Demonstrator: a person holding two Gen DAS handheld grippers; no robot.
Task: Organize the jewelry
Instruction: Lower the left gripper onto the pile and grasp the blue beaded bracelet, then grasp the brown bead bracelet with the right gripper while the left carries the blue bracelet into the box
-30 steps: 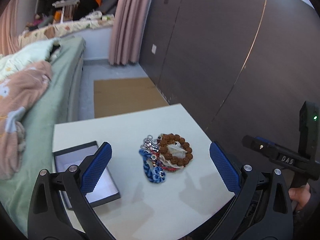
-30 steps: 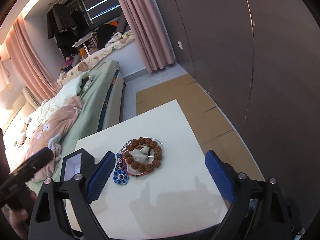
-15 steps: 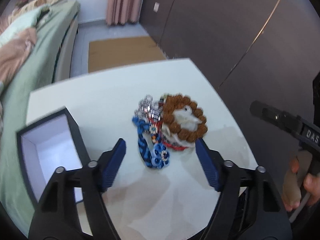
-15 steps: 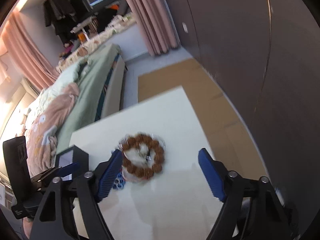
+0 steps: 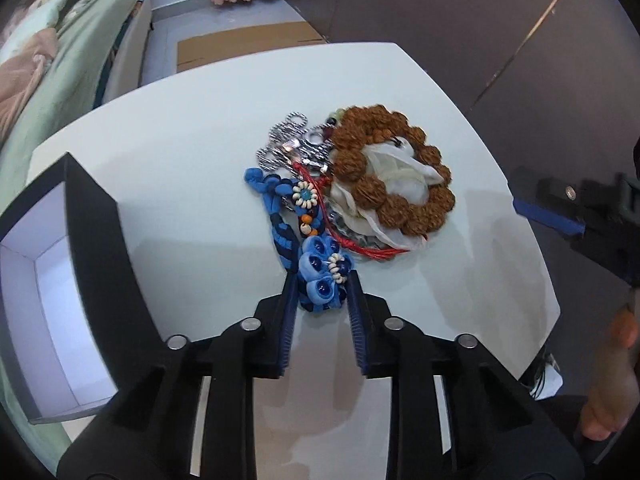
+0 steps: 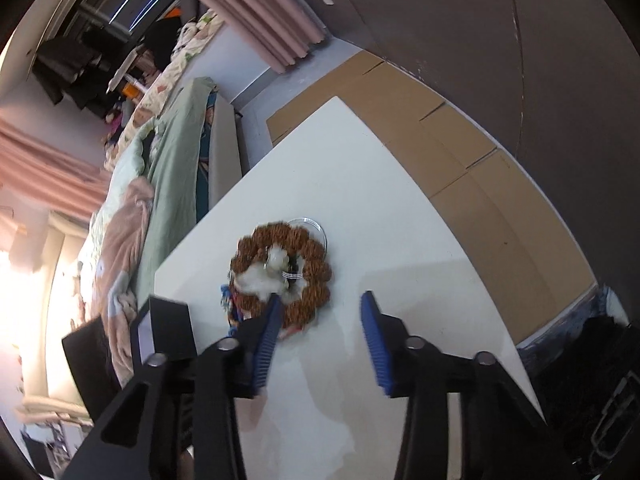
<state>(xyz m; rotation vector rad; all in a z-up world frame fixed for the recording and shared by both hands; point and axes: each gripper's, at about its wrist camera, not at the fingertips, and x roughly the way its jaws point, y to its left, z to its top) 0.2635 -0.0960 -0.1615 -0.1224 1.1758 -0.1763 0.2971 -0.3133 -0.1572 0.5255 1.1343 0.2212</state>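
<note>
My left gripper [image 5: 322,294] jaws are closing around a blue bracelet [image 5: 316,276] in the jewelry heap on the white surface [image 5: 192,184]; right gripper [image 6: 320,320] jaws, closing, straddle a bead ring [image 6: 316,276]. Bed [image 5: 80,52] behind.

A white table [image 5: 192,184] carried everything. A heap of jewelry was laid near its middle: a brown bead bracelet [image 5: 394,176] around a white cloth [image 5: 400,172], a blue braided piece [image 5: 308,248] beside it, and silver chain links [image 5: 292,146] touching both. An open black box [image 5: 92,232] with a white inside was placed at the left edge.
</note>
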